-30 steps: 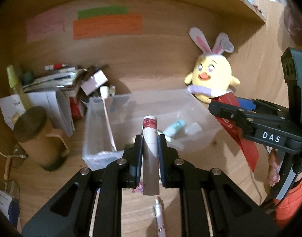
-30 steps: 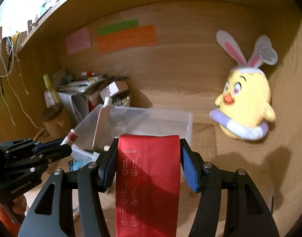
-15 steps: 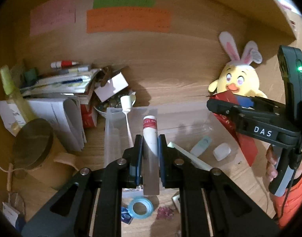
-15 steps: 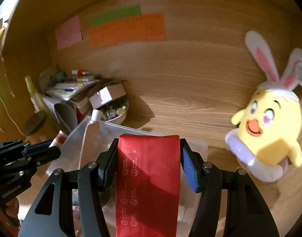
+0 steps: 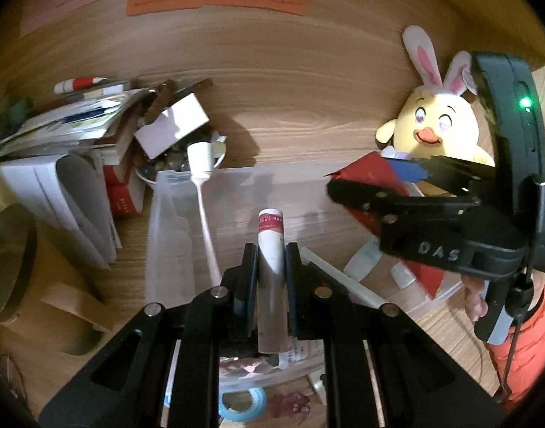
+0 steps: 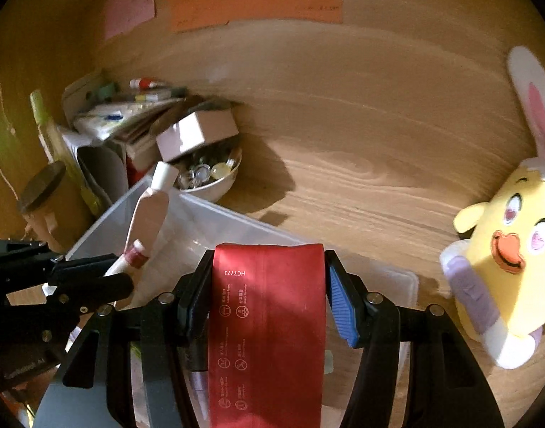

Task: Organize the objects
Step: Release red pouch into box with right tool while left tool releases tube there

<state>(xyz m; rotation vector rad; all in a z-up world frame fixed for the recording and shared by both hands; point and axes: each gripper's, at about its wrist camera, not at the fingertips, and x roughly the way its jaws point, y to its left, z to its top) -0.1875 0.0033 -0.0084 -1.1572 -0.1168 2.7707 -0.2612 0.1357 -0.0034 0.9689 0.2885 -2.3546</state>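
My left gripper is shut on a slim white tube with a red band, held over the clear plastic bin. My right gripper is shut on a flat red pouch, also over the clear plastic bin. The right gripper with its red pouch shows at the right of the left wrist view. The left gripper and its tube show at the left of the right wrist view. A white tube leans in the bin's far left corner, with small items on the floor.
A yellow plush chick with rabbit ears stands at the right against the wooden back wall. A bowl of small items, a white box, stacked papers and a lidded brown mug crowd the left. A tape roll lies in front.
Both grippers have moved forward and a little down over the bin, keeping their loads. The bin, bowl and plush chick now appear closer and larger.
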